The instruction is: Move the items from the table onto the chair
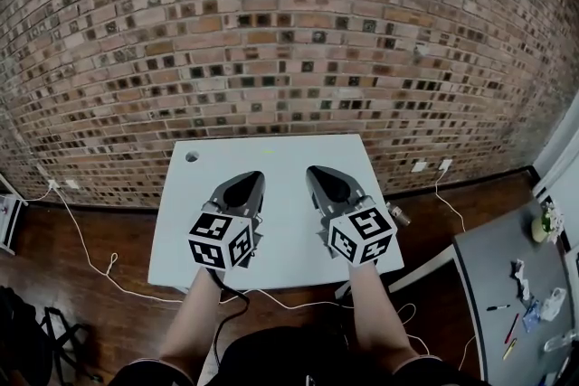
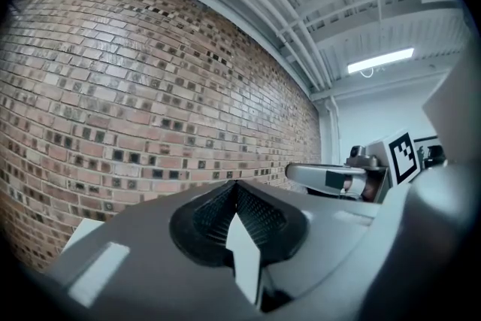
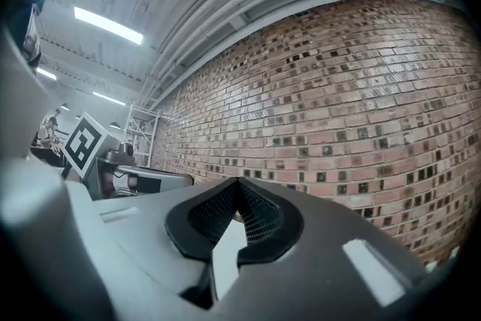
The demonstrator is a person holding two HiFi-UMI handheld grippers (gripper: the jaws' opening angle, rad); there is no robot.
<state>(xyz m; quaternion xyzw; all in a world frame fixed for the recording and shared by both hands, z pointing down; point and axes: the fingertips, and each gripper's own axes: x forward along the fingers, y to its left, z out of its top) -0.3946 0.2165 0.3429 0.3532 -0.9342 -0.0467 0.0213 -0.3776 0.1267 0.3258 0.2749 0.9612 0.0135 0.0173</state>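
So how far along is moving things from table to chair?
Done: unclear; the white table shows no items where its top is visible, and no chair is in view. In hand: nothing; the left gripper and right gripper hang shut and empty over it. Left: cannot tell; small items lie on the grey surface at right.

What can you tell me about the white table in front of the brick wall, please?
It is a white rectangular table with a smooth top and a round cable hole near its far left corner. It stands on the dark wooden floor, its far edge close to the brick wall. The left gripper and right gripper, both shut, are held over its near half; whether they touch it I cannot tell.
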